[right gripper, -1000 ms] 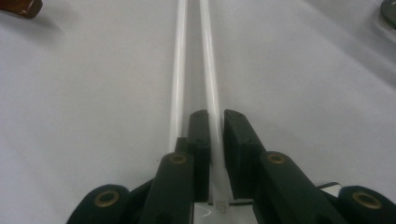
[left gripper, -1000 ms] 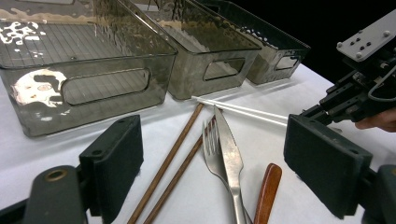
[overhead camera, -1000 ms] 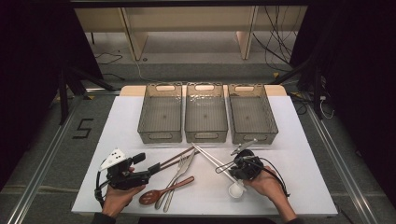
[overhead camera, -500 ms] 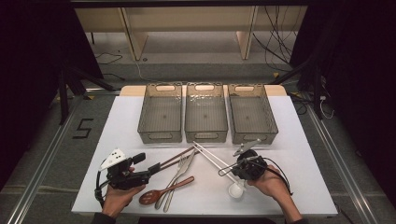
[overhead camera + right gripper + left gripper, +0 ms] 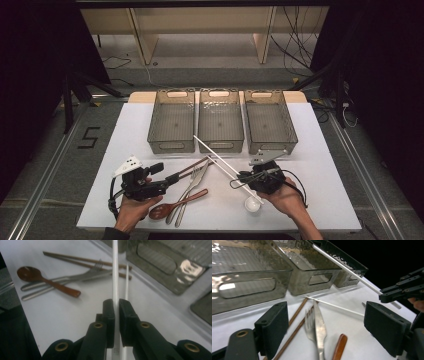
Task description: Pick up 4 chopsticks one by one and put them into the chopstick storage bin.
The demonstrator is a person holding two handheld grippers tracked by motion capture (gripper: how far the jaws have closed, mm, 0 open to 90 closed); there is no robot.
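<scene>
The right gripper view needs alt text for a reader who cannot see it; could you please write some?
Two black tongs pinch a white chopstick that runs straight up the frame above a white table. A brown spoon, a fork and brown chopsticks lie to the left, smoky bins to the right.

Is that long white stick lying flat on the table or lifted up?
Lifted, tilted. The right gripper pinches the white chopstick, whose far end rises before the middle bin.

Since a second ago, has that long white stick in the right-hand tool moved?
Yes. The white chopstick, clamped in the right gripper, has lifted; its far tip now overlaps the middle bin instead of lying short of it.
</scene>
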